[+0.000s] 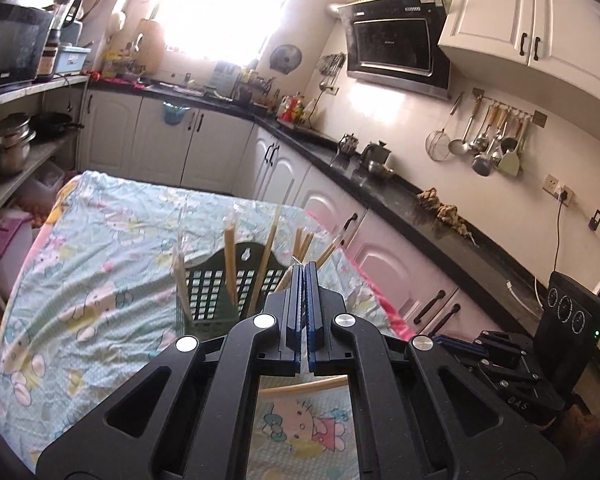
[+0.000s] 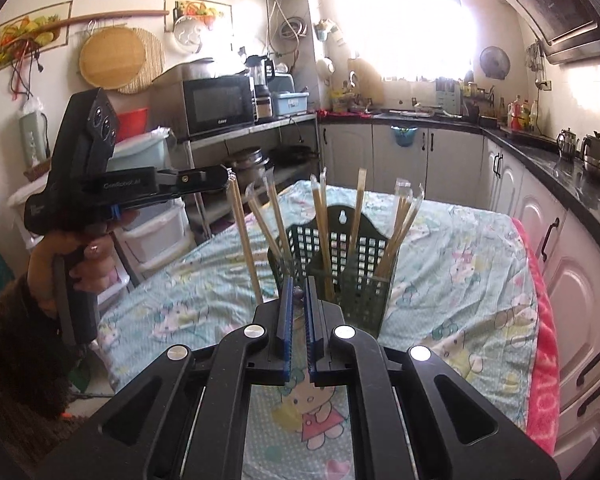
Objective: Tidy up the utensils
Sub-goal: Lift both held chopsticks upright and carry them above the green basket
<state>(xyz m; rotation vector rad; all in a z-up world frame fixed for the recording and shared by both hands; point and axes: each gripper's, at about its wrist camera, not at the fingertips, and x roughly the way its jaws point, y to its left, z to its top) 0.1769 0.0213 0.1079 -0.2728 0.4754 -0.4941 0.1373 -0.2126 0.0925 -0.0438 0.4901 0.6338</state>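
Two claws (image 1: 303, 270) (image 2: 299, 282), both shut; one basket (image 2: 340, 248).

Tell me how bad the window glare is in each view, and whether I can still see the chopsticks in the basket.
Left wrist view: the window blows out white and hazes the far counter, yet the chopsticks in the green basket stay readable. Right wrist view: similar glare at upper right; the chopsticks show sharply, and fisheye curving bends the cabinets.
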